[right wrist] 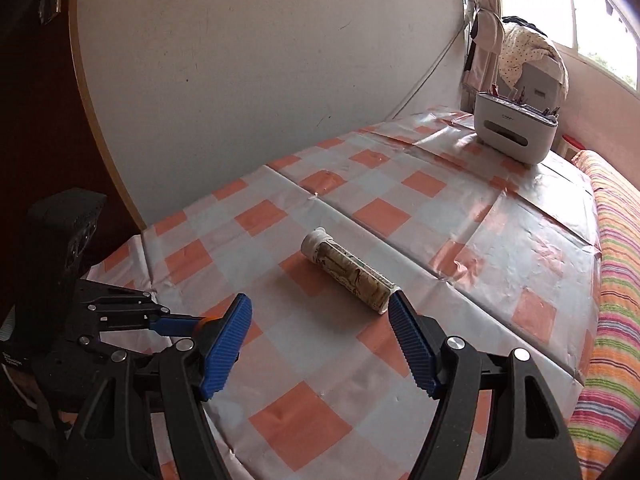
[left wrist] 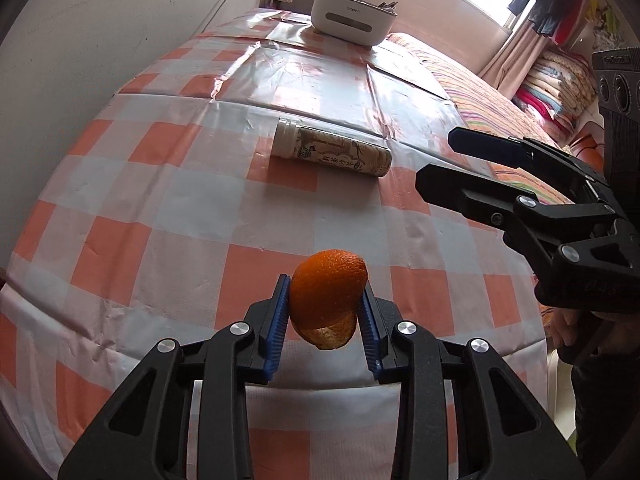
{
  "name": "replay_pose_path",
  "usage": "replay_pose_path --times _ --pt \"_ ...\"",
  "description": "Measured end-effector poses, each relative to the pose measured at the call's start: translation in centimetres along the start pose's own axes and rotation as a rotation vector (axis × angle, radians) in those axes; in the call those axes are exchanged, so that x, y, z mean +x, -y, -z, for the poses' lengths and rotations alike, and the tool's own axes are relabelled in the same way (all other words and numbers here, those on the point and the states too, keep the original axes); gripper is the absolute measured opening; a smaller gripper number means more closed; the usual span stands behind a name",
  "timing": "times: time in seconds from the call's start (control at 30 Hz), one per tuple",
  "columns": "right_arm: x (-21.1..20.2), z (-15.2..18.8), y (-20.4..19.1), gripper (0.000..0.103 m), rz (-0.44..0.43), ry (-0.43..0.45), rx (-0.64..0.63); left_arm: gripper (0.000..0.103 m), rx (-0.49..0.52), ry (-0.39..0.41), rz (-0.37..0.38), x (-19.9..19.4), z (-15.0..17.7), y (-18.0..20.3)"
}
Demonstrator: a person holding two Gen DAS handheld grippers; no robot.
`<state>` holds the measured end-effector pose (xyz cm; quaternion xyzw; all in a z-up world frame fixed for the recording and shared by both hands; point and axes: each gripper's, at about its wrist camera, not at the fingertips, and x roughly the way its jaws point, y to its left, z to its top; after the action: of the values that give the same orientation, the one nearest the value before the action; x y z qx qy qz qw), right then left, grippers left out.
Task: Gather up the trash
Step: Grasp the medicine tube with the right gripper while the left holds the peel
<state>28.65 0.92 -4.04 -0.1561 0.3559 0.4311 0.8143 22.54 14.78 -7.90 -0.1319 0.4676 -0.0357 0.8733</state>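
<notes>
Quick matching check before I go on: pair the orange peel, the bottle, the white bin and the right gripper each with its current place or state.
Things:
1. orange peel
2. bottle
3. white bin
4. right gripper

States:
A. standing at the table's far end
B. open, nothing between its fingers
C. clamped in the left gripper
D. lying on its side on the checked cloth

Pairs: 1-C, 2-D, 3-A, 4-B
</notes>
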Motion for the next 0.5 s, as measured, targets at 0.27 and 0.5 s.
replay_pose_path --times 0.27,0.5 --pt "6.3 -2.3 0.5 0.069 -0.024 -0.112 -0.05 0.032 -0.018 0.005 -0.014 -0.8 0.3 -1.1" --pt "9.7 -2.8 1.3 0.068 -0.026 -0.228 -0.053 0.032 -0.014 0.012 -0.015 -1.3 0.4 -1.0"
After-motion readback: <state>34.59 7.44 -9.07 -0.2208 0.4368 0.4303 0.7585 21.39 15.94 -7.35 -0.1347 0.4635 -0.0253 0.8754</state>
